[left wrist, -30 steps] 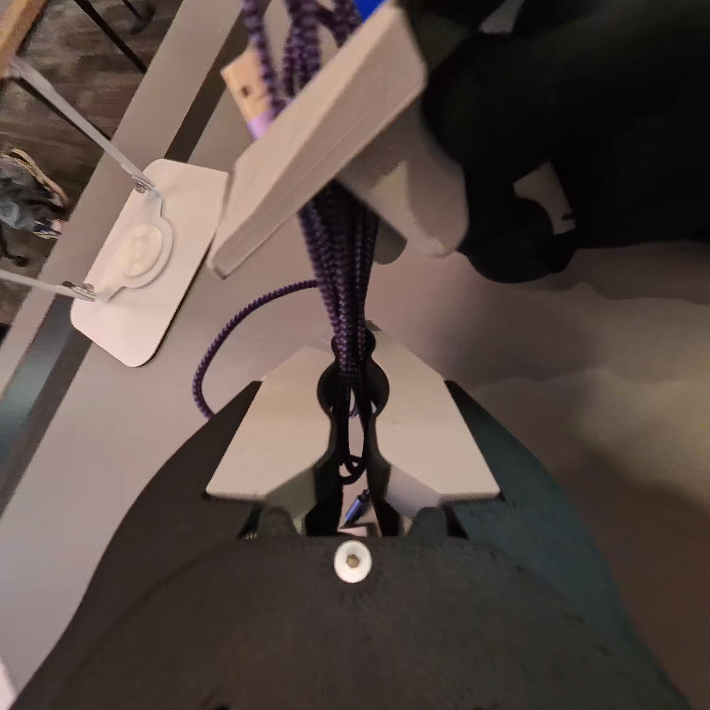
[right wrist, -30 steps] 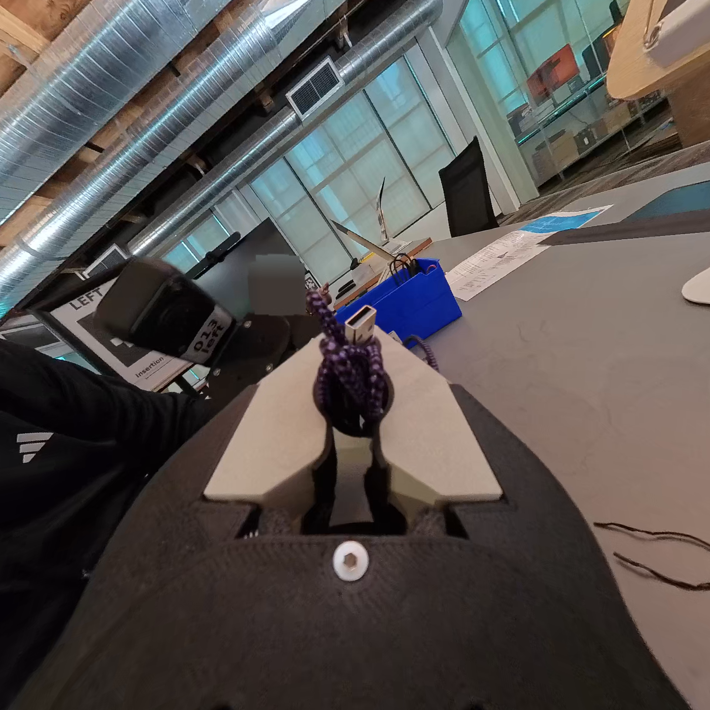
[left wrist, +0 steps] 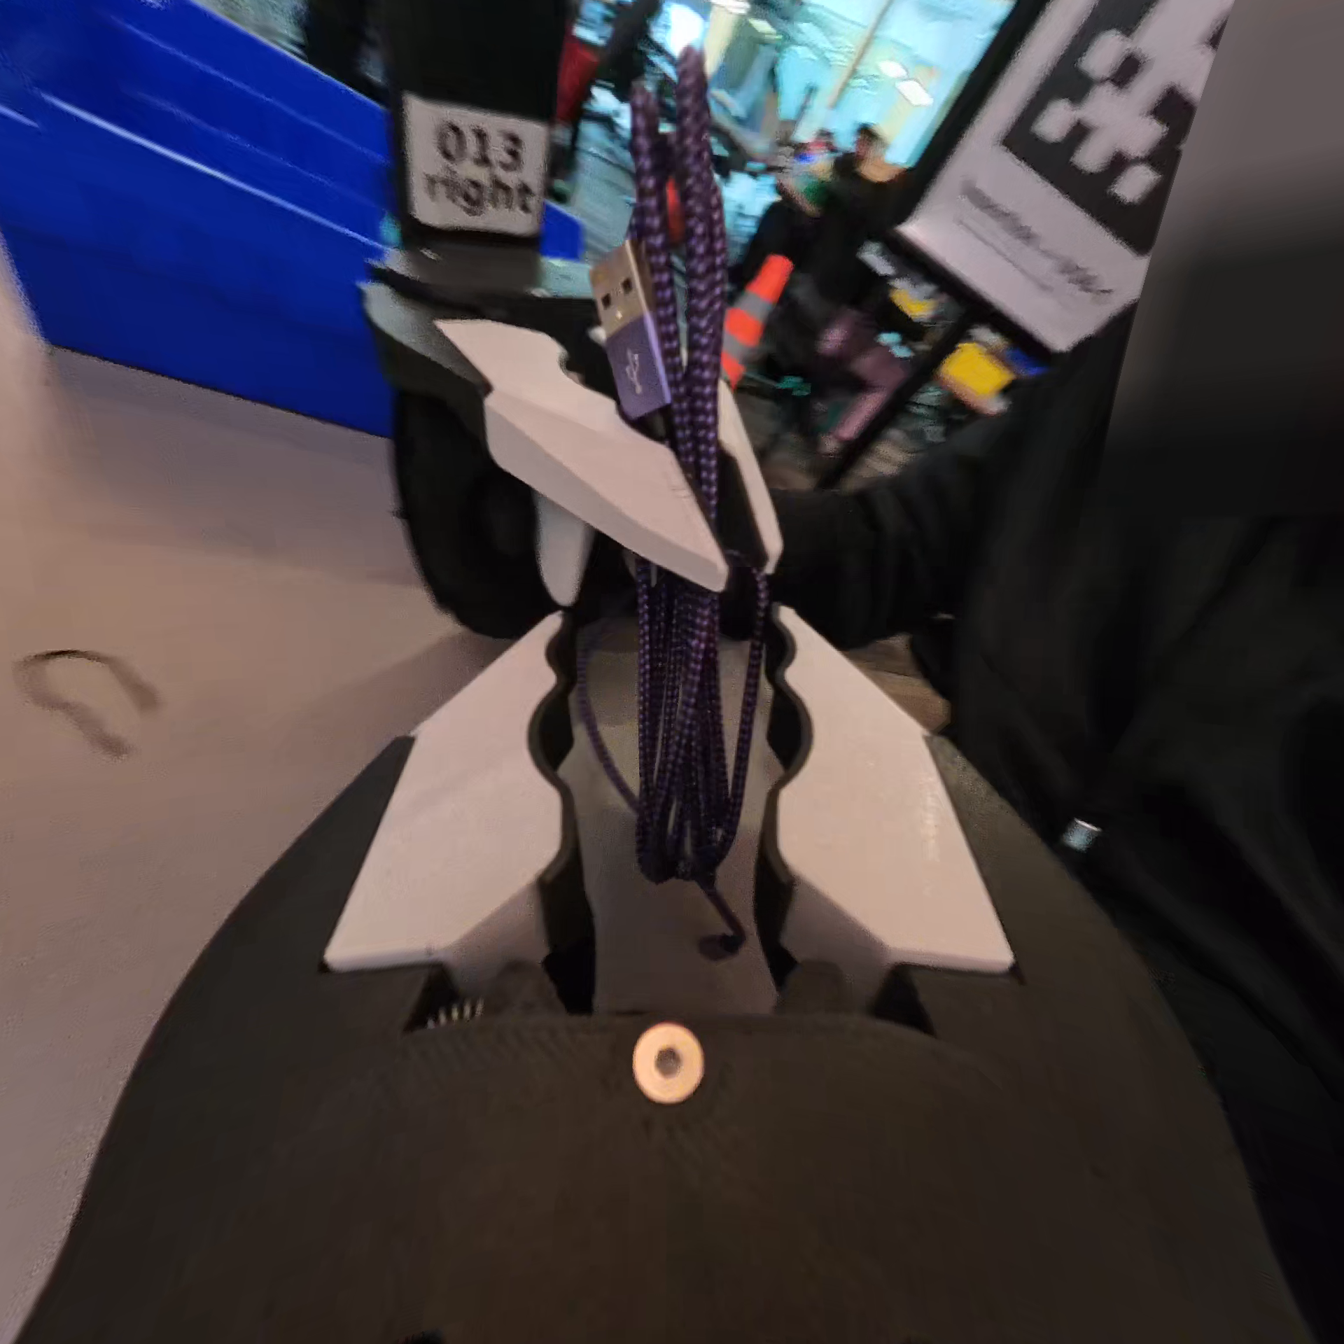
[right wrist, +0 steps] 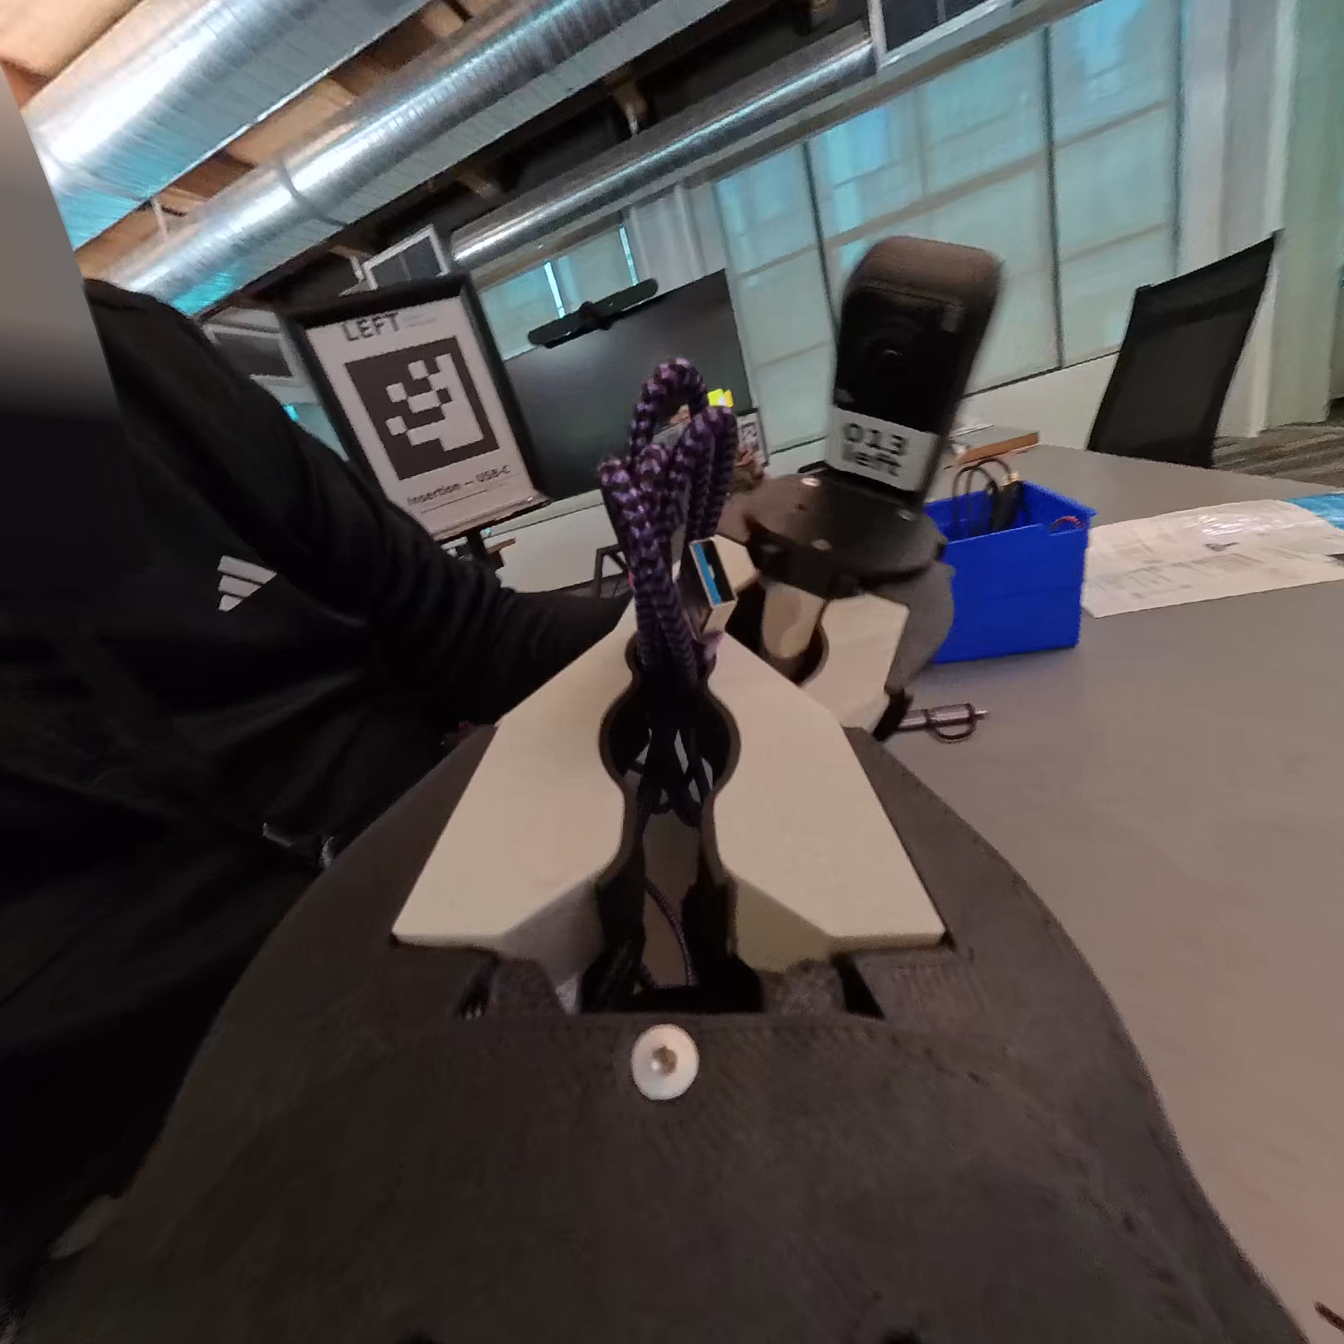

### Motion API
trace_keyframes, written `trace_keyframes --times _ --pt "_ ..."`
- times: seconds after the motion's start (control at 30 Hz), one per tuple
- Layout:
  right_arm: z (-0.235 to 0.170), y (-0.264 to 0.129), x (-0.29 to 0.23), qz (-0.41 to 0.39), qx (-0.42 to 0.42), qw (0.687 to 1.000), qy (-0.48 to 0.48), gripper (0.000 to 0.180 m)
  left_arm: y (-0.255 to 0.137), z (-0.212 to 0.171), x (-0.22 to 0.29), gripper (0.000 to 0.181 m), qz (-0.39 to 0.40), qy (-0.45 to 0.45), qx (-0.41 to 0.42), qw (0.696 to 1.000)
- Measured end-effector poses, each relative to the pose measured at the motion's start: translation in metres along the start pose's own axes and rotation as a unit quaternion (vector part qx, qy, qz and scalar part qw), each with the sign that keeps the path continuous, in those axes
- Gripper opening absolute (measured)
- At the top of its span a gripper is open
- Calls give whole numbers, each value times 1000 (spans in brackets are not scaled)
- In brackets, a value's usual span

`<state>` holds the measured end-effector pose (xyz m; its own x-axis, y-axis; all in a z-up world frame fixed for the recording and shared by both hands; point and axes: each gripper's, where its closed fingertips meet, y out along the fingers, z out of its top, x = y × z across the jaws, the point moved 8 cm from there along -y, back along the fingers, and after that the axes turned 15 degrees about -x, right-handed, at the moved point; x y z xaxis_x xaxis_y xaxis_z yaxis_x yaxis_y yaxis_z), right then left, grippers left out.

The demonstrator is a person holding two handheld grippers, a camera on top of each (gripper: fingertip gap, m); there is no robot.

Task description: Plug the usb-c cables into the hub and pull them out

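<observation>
Grey surface (right wrist: 1091,800) below; my right gripper (right wrist: 673,658) jaws pinch the purple braided cable bundle (right wrist: 665,524), left gripper (left wrist: 669,654) jaws spread. Likely untangling; next, free a usb-c end.

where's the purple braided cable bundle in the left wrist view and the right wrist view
Left wrist view: purple braided cable bundle hangs at centre, between the open left gripper fingers, clamped above by the right gripper.
Right wrist view: upper centre, the bundle sticks up out of the shut right gripper.
Shared landmark: blue bin on the grey table.
</observation>
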<state>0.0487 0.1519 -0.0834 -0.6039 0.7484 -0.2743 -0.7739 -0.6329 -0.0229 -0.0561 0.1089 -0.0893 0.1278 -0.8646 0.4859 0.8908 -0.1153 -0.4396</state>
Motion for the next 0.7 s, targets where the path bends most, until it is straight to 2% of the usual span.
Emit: trace_keyframes --times 0.1,0.17,0.23,0.33,0.5,0.6,0.7 --pt "0 -4 6 -23 10 1000 13 3 -7 5 5 54 125 16 -17 992" --pt "0 -4 8 -28 13 999 17 2 -3 7 7 52 163 16 -37 986" --pt "-1 -3 9 -30 13 999 19 3 2 6 4 39 193 14 -53 980" --pt "-4 -3 13 -41 9 999 30 3 7 5 5 18 178 18 -54 982" --pt "-5 -5 17 -44 13 998 49 3 5 3 0 13 152 -3 -42 988" --pt "-5 -5 19 -46 11 997 53 3 5 2 -2 16 138 -12 -37 990" --pt "-6 -6 20 -54 11 997 53 3 -1 2 -5 33 125 -25 -27 991"
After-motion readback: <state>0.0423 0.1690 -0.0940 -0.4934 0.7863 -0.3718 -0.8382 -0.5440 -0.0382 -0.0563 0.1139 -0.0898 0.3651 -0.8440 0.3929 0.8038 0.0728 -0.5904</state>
